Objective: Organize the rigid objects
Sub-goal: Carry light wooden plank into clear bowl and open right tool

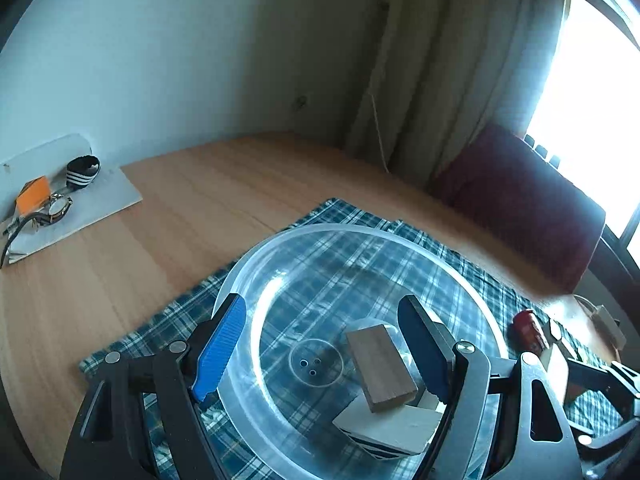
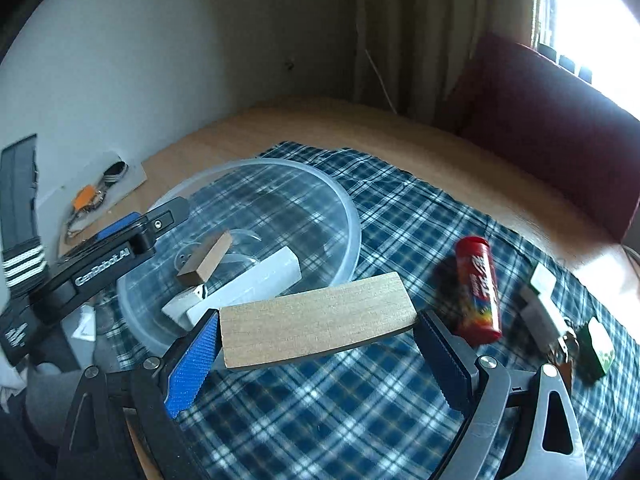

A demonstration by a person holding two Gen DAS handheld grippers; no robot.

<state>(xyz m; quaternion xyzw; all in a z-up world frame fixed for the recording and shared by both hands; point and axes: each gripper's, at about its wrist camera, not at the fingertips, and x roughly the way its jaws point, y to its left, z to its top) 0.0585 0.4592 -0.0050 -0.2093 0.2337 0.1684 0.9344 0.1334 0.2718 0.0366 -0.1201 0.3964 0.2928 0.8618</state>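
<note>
A clear plastic bowl stands on a blue plaid cloth. In it a brown wooden block leans on a long white block. My left gripper hovers open over the bowl, its fingers on either side of the brown block without touching it. My right gripper is shut on a pale wooden plank, gripped by its two ends and held flat just above the cloth, beside the bowl's near rim.
Right of the bowl a red tube, white blocks, keys and a green block lie on the cloth. A white board at the far left carries a watch and small items. A maroon cushion stands behind.
</note>
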